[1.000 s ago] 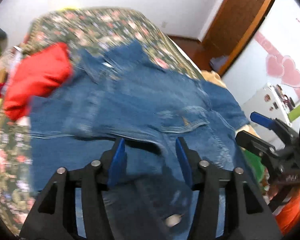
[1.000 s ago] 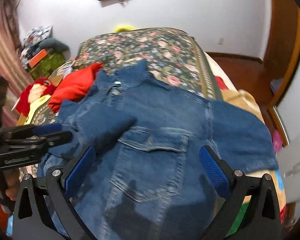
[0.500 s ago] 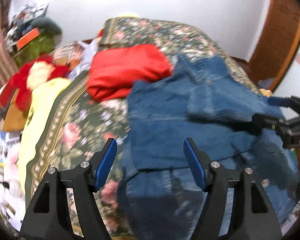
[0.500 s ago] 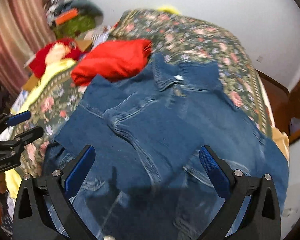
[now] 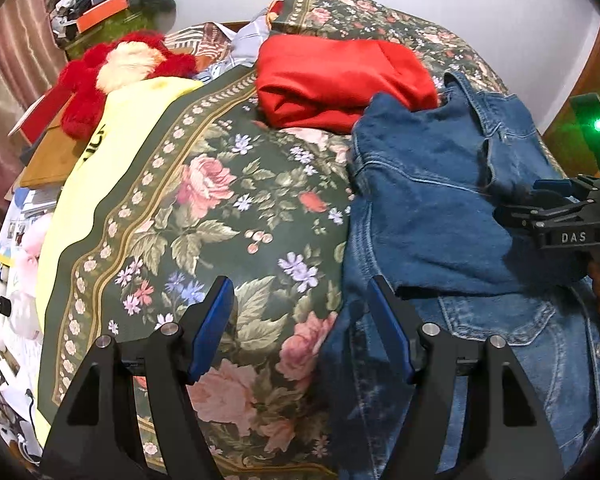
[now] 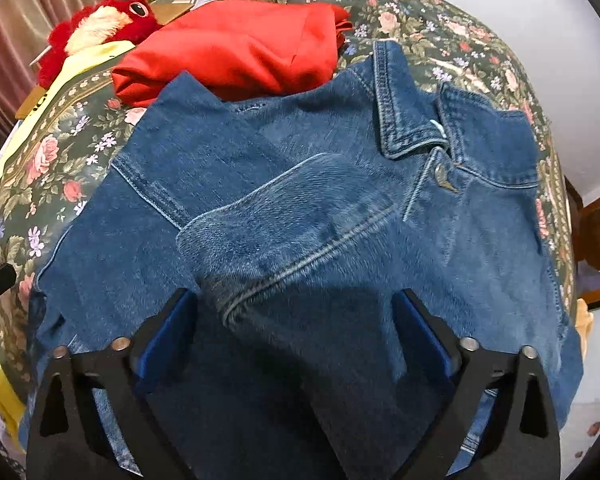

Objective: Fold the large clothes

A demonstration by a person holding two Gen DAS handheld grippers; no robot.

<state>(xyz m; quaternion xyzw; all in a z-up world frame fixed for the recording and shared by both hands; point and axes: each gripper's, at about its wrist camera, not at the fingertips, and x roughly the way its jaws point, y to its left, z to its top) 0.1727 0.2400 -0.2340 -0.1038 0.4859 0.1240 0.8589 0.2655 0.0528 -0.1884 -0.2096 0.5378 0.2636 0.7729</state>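
Observation:
A blue denim jacket [image 6: 300, 208] lies front up on a floral bedspread [image 5: 220, 220], its left sleeve folded across the chest. It also shows in the left wrist view [image 5: 440, 208]. My left gripper [image 5: 300, 308] is open and empty, over the bedspread at the jacket's left edge. My right gripper [image 6: 296, 316] is open and empty, low over the folded sleeve. The right gripper also shows at the right edge of the left wrist view [image 5: 540, 204].
A folded red garment [image 5: 340, 80] lies behind the jacket's shoulder. A red plush toy [image 5: 120, 68] and a yellow cloth [image 5: 100, 168] lie at the left side. A heap of boxes and clutter [image 5: 100, 12] stands at the back left.
Both grippers have swung left. The left now looks at the bedspread left of the jacket, and its jaws have opened wider. The right has moved closer over the folded sleeve.

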